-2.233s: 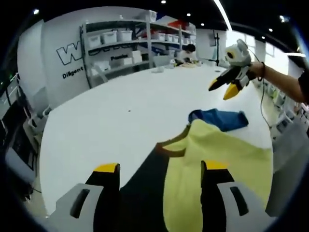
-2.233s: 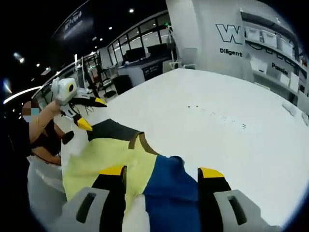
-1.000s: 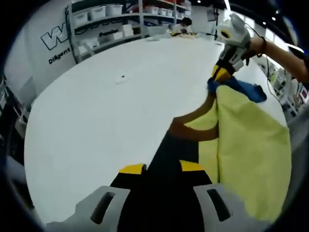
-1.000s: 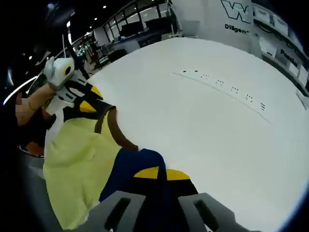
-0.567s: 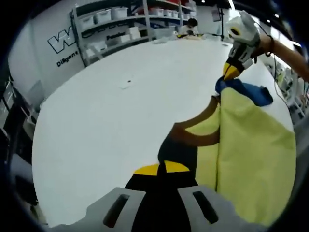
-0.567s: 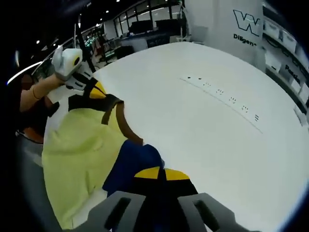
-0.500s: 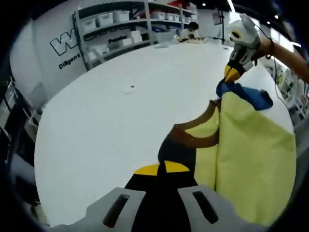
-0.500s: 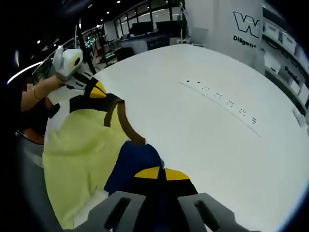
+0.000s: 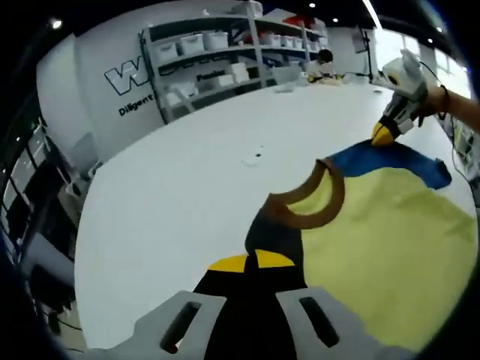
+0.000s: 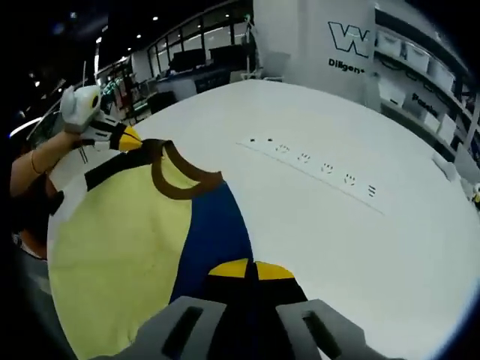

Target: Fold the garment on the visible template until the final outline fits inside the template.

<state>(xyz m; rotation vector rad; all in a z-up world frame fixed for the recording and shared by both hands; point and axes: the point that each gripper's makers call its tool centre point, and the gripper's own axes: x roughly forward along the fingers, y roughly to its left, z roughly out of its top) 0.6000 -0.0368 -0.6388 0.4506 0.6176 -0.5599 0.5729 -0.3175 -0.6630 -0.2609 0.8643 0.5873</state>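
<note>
Garment (image 9: pixel 390 232) stretched between both clamped grippers.

My left gripper view rides low and close over the white table (image 9: pixel 180 195), looking forward along its own jaws at frame bottom, toward shelving (image 9: pixel 225 52) at upper center. The right gripper (image 9: pixel 384 135) enters at upper right. My right gripper view (image 10: pixel 247 270) sits equally low, facing across the table (image 10: pixel 360 247) toward a white wall logo (image 10: pixel 349 37) at upper right; the left gripper (image 10: pixel 126 139) appears at upper left. The views face roughly toward each other and share the garment (image 9: pixel 375 240) (image 10: pixel 120 240), its brown collar (image 9: pixel 311 210) (image 10: pixel 180 184), and the tabletop.
</note>
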